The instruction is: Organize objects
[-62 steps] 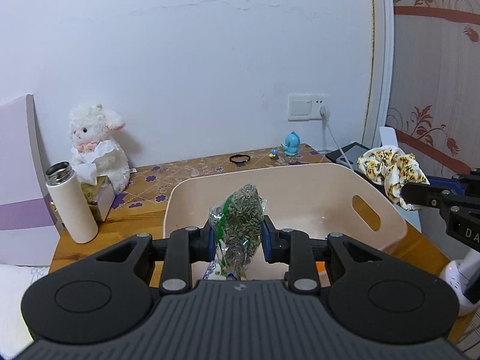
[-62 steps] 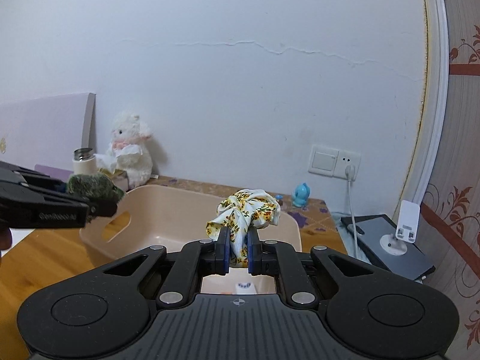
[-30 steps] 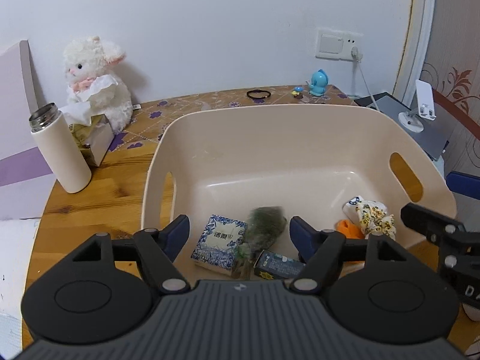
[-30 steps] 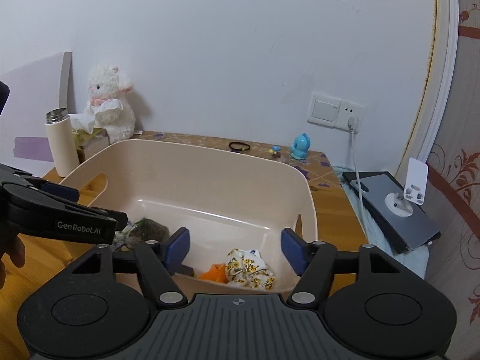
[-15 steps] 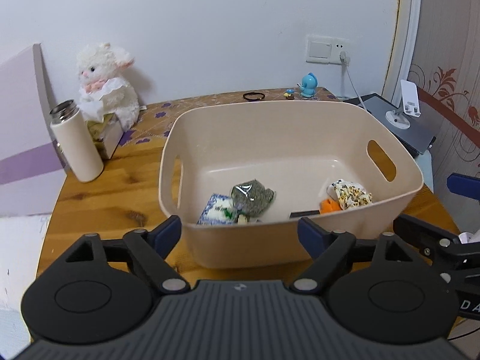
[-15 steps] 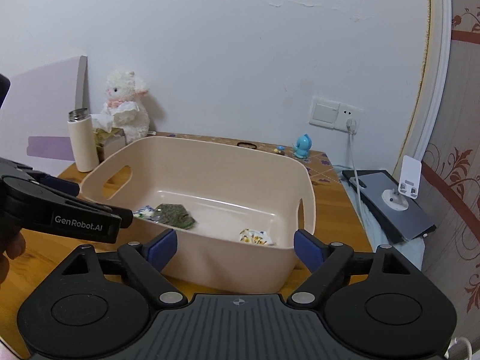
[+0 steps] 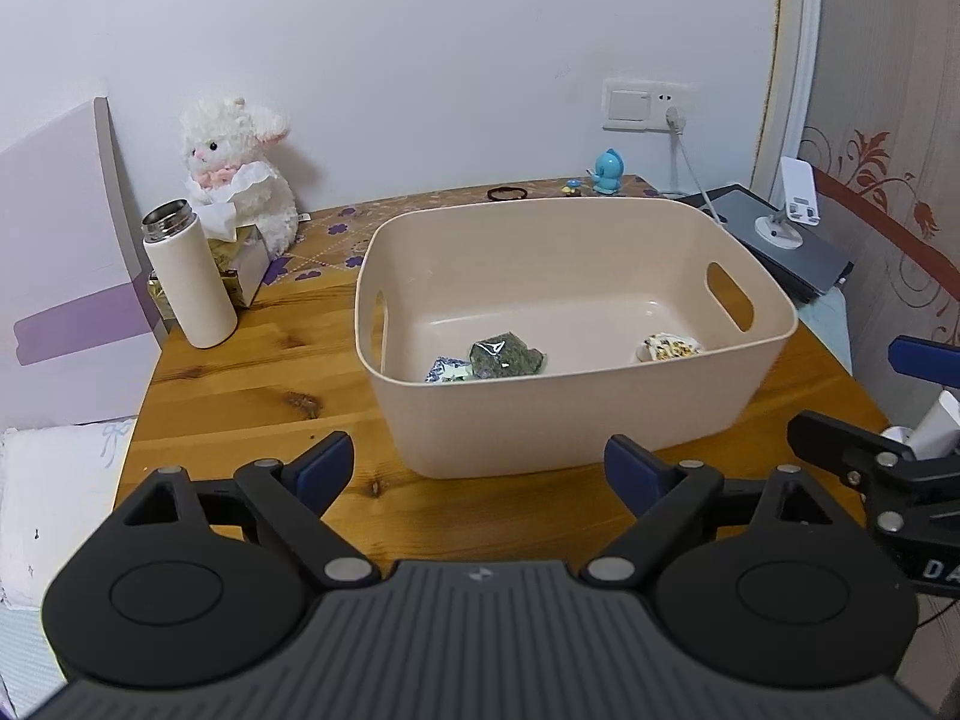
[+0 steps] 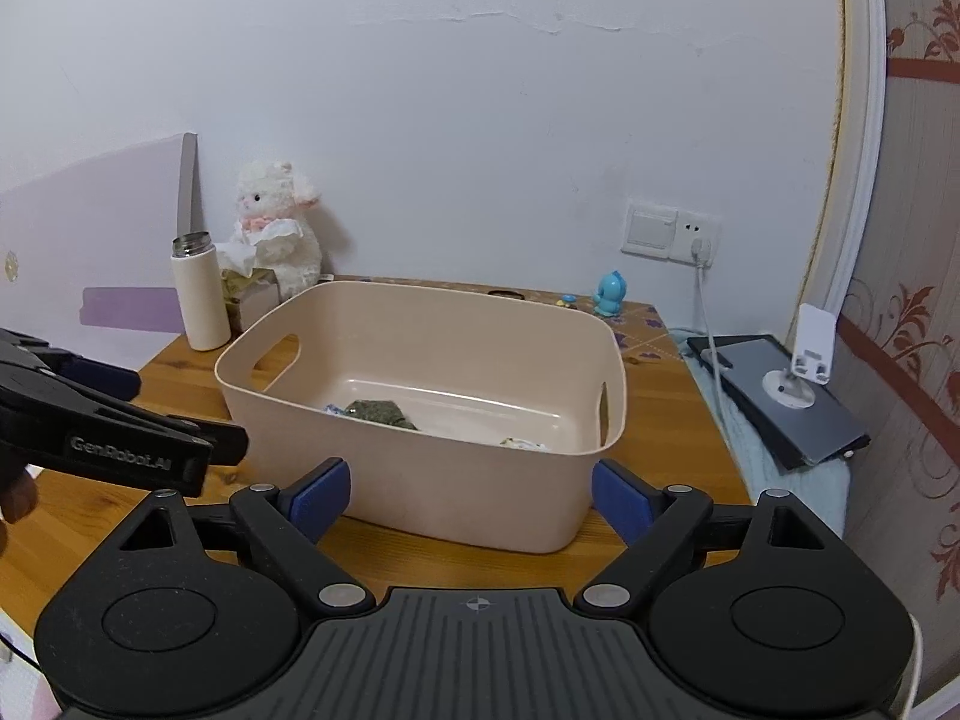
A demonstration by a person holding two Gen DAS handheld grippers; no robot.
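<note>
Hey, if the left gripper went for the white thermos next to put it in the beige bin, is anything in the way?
Nothing visible blocks it. The left gripper is open over bare table, and the thermos stands upright to its front left. A tissue box sits close behind the thermos. The bin is open-topped.

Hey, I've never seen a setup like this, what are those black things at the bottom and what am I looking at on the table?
Those black shapes are two hand-held grippers, each with a camera looking along its blue-tipped fingers. One picture comes from the left gripper, the other from the right gripper. Both are open and hold nothing. On the wooden table stands a beige bin containing a green packet, a blue-patterned packet and a floral cloth. Beside the bin are a white bottle and a plush lamb.
</note>
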